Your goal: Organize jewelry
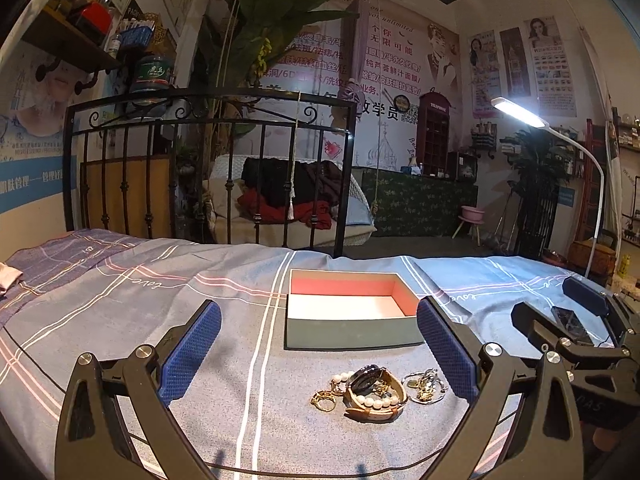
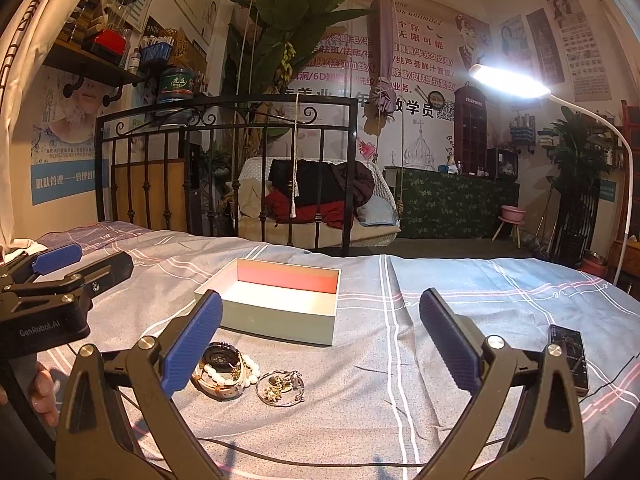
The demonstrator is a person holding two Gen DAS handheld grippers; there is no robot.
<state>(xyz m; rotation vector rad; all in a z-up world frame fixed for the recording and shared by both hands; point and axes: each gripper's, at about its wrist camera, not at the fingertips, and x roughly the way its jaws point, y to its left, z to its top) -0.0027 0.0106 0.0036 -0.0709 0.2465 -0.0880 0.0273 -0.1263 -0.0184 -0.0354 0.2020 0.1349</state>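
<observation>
A pile of jewelry lies on the bedspread: a watch with a tan strap (image 1: 374, 394) (image 2: 222, 372), a white pearl bracelet (image 1: 376, 401) (image 2: 250, 368), gold rings (image 1: 323, 399) and a silver charm bracelet (image 1: 426, 386) (image 2: 280, 388). Behind it stands an open grey box with a pink and white inside (image 1: 352, 308) (image 2: 280, 300), empty. My left gripper (image 1: 320, 348) is open and empty, with the pile between its fingers, nearer the right one. My right gripper (image 2: 322, 340) is open and empty, the pile by its left finger.
A dark phone (image 2: 570, 358) (image 1: 570, 324) lies on the bedspread at the right, with a black cable beside it. A black iron bed frame (image 1: 208, 168) stands at the far edge. A white floor lamp (image 2: 508, 80) shines at the right.
</observation>
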